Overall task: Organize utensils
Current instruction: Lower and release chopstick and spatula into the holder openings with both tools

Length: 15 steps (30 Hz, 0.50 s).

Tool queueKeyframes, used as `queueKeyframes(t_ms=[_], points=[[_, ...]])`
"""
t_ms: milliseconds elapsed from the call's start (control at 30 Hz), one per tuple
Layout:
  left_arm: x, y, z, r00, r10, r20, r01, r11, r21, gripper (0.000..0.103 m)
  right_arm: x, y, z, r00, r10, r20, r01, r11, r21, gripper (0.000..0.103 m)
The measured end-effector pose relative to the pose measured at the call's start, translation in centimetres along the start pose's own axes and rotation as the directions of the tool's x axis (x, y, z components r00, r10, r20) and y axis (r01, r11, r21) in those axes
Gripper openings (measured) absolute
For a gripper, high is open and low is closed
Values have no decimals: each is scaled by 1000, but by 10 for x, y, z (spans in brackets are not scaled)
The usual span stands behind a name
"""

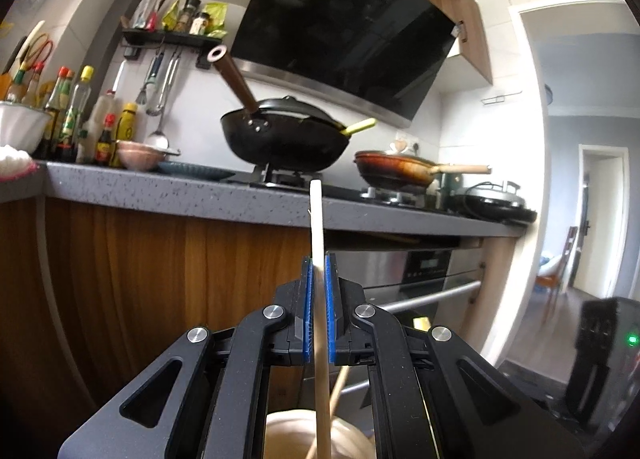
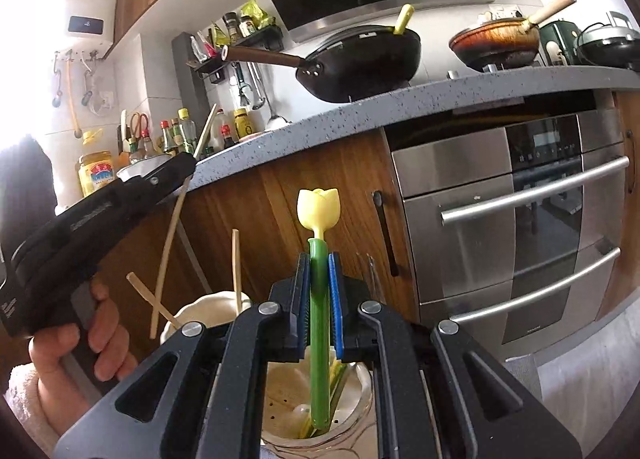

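Observation:
My left gripper is shut on a pale wooden chopstick that stands upright, its lower end in a cream utensil holder below the fingers. A second chopstick leans beside it. My right gripper is shut on the green stem of a utensil with a yellow tulip-shaped end, its lower end in a cream and glass holder. In the right wrist view the left gripper appears at left, holding its chopstick over another cream holder with loose chopsticks.
A grey countertop carries a black wok, a brown pan, sauce bottles and bowls. A steel oven and wooden cabinet fronts lie ahead. A doorway opens at right.

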<state>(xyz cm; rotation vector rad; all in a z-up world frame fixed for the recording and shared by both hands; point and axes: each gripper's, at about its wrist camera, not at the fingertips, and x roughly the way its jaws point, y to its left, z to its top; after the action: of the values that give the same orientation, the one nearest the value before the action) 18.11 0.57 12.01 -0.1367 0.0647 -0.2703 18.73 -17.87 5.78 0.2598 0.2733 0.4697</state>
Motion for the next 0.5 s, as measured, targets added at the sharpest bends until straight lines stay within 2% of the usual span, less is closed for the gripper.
queueKeyframes(t_ms=[233,500], points=[[5,6,-14,1000,26,-11,-26,1000,8,6,4,4,-8,999,-30,13,30,999,-30,9],[-24,-3,-25,1000,7,-5,-7,998,56,6,4,5,-15,1000,-21,-21,19,998,-54,9]])
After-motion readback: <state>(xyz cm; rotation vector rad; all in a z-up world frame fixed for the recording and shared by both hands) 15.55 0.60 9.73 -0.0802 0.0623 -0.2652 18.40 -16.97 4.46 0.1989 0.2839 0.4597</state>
